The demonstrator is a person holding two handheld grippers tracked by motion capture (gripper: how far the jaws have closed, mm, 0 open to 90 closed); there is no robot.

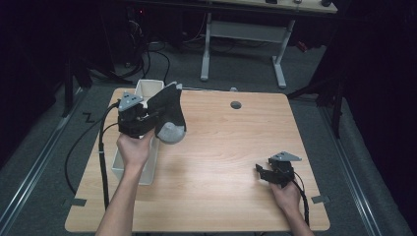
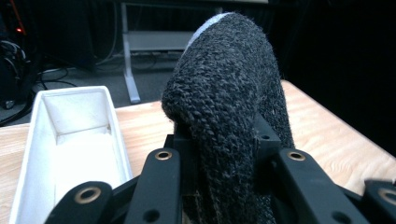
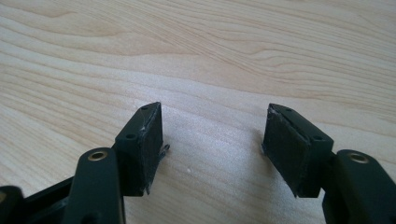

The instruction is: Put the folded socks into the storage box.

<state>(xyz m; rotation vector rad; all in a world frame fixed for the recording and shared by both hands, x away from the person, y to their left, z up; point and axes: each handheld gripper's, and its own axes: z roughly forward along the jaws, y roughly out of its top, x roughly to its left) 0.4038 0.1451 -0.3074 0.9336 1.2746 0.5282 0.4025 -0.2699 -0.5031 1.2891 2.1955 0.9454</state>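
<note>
The left claw [image 1: 156, 119] grips a soft, light, dark-grey knitted sock [image 1: 168, 114] mid-length, its limp ends flopping; the right claw [image 1: 259, 172] rests open.

Sock [image 1: 169, 114] in left gripper [image 1: 147, 120] beside the bin [image 1: 147, 88]; right gripper [image 1: 259, 170] well apart

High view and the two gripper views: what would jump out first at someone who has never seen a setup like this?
Probably the dark knitted sock with a grey toe, clamped in the left gripper and held up beside the white bin at the wooden table's left edge. In the left gripper view the sock rises thick between the black jaws. Next, the right gripper low near the table's right side, its jaws apart over bare wood with nothing between them.
</note>
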